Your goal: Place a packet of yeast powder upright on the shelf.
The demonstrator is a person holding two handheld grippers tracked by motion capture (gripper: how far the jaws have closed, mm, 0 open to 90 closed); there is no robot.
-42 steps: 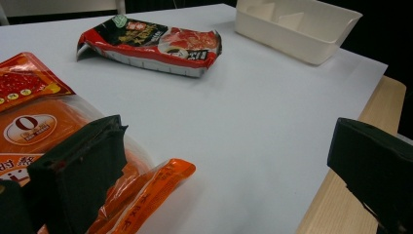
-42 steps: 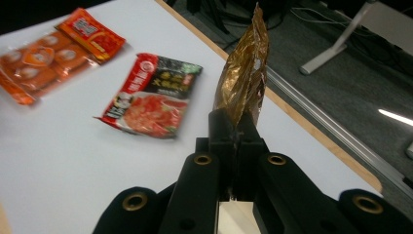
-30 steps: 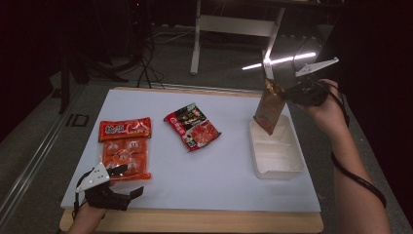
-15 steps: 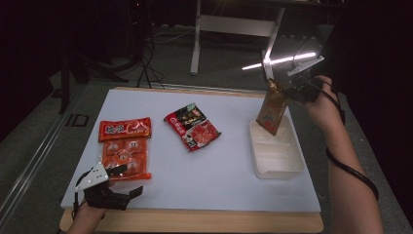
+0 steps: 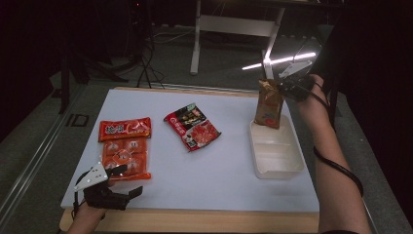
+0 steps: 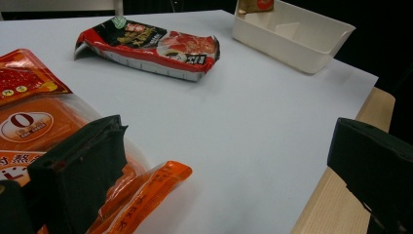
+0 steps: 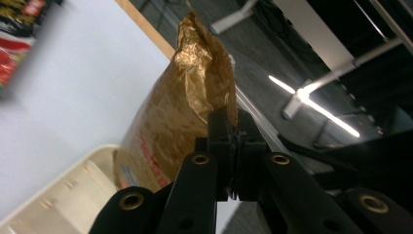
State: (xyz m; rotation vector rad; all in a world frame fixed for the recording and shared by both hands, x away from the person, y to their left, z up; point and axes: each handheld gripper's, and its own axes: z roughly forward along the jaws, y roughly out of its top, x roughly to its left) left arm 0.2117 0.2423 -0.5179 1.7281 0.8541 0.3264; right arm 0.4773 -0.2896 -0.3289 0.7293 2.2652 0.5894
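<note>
Pinching the gold pouch by its top edge, the right gripper dangled it upright over the tray at right, ready to drop in, while the left gripper waited spread at lower left

I see a pale sheet covering the wooden table, bearing an orange packet near its left edge, a red-black packet mid-surface, and a cream tray, seemingly partitioned, by the right edge.

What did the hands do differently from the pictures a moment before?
The right gripper, shut on the gold pouch, carried it down until its bottom sits in the far end of the white tray. The left gripper stayed open by the orange packet. The red noodle pack didn't move.
</note>
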